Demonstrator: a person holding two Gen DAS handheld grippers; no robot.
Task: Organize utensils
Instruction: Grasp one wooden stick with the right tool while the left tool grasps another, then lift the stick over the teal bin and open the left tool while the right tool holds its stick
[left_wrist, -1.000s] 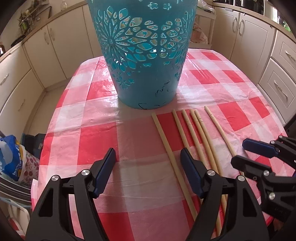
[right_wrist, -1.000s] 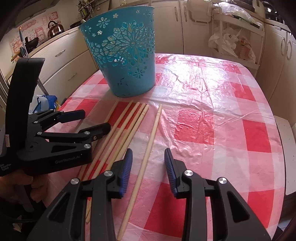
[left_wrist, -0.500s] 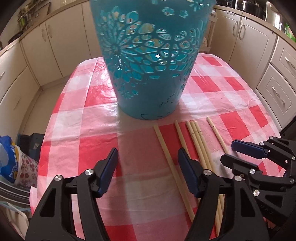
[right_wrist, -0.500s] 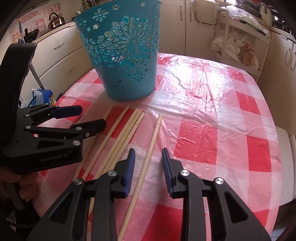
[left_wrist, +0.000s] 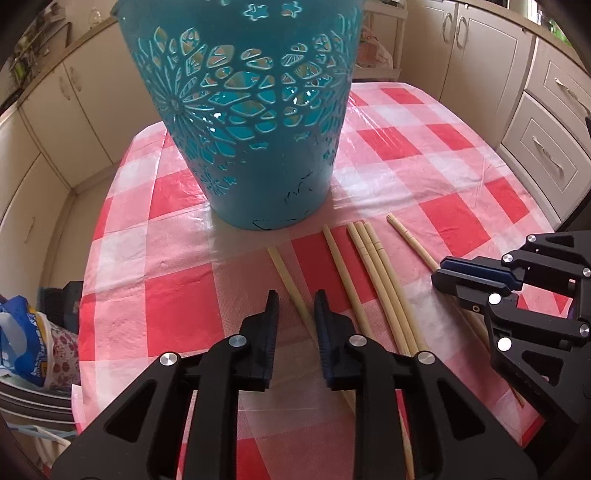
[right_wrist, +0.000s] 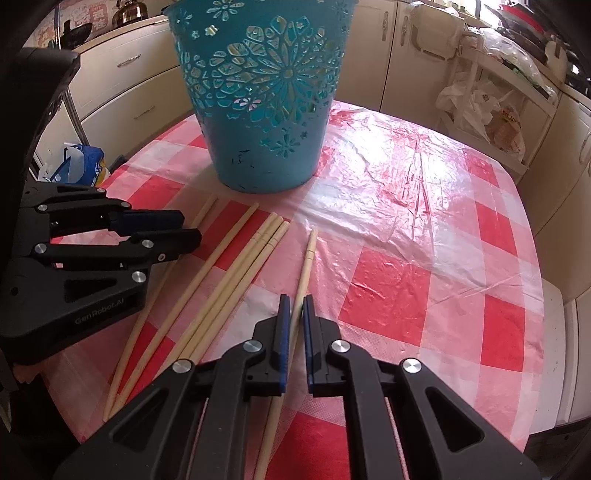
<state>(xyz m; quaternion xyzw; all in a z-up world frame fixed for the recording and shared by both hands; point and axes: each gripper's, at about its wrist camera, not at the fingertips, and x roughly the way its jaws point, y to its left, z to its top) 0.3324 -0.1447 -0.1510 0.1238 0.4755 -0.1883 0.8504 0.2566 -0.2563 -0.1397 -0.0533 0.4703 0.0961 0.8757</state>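
Several bamboo chopsticks lie side by side on the red-and-white checked tablecloth (left_wrist: 443, 155), in front of a tall turquoise cut-out basket (left_wrist: 251, 147) (right_wrist: 266, 110). My left gripper (left_wrist: 295, 299) (right_wrist: 188, 227) straddles the leftmost chopstick (left_wrist: 284, 273). Its jaws are closing, and a gap still shows on both sides of the stick. My right gripper (right_wrist: 294, 302) (left_wrist: 441, 275) is shut on the rightmost chopstick (right_wrist: 308, 258), which runs between its blue pads and still lies along the cloth. The other chopsticks (right_wrist: 255, 254) (left_wrist: 373, 266) rest loose between the two.
Cream kitchen cabinets (left_wrist: 480, 55) ring the table. A blue and white bag (left_wrist: 22, 339) sits low at the left, beyond the table edge. A rack with plastic bags (right_wrist: 480, 103) stands behind the table on the right. Bare cloth stretches to the right of the chopsticks.
Both pairs of jaws have narrowed. The left gripper now sits over the leftmost chopstick, which earlier lay by its right finger. The right gripper has shut on the rightmost chopstick.
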